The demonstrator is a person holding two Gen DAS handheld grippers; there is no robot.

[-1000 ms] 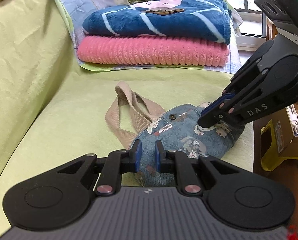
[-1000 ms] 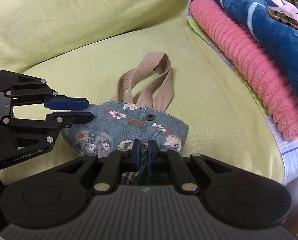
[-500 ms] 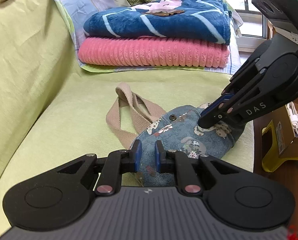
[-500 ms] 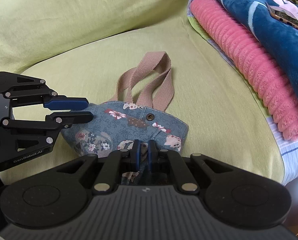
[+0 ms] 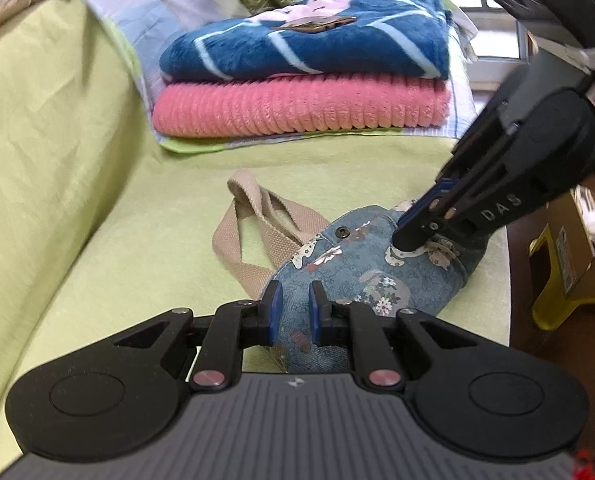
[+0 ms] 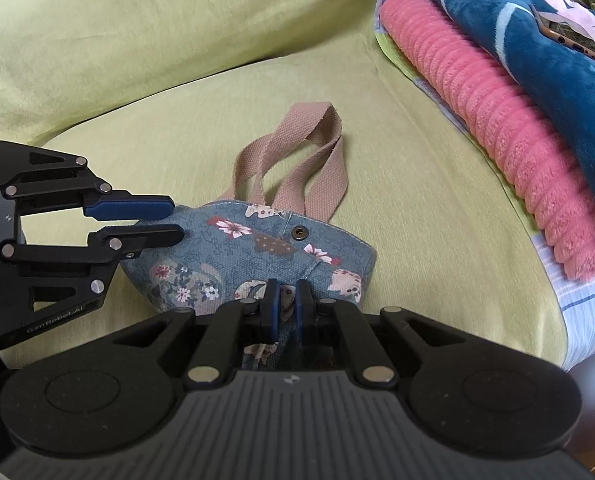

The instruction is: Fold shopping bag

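My left gripper [image 5: 293, 306] sits at the near corner of the bag [image 5: 349, 276], its blue pads narrowed around a fold of the flowered cloth with a small gap between them; the side-on view from my right camera shows daylight between those fingers [image 6: 137, 220], so I cannot tell whether the cloth is really pinched. My right gripper [image 6: 285, 306] is almost closed on the opposite edge of the bag [image 6: 253, 256], with fabric between its pads. Compared with a second ago, almost nothing has shifted: both grippers stay where they were, the bag keeps its half-bundled shape on the green sofa cushion [image 6: 397, 152], and its tan handles [image 6: 297, 160] still loop away from me. The left view has only drifted a little and gone blurry. I read that as a pause before the next fold, not progress. The lower part of the bag is hidden beneath both gripper bodies, so I can't judge how many layers each has. The blue blanket [image 5: 309, 44] and pink blanket [image 5: 297, 108] lie stacked well apart from the bag, with a phone [image 6: 569, 38] on top.
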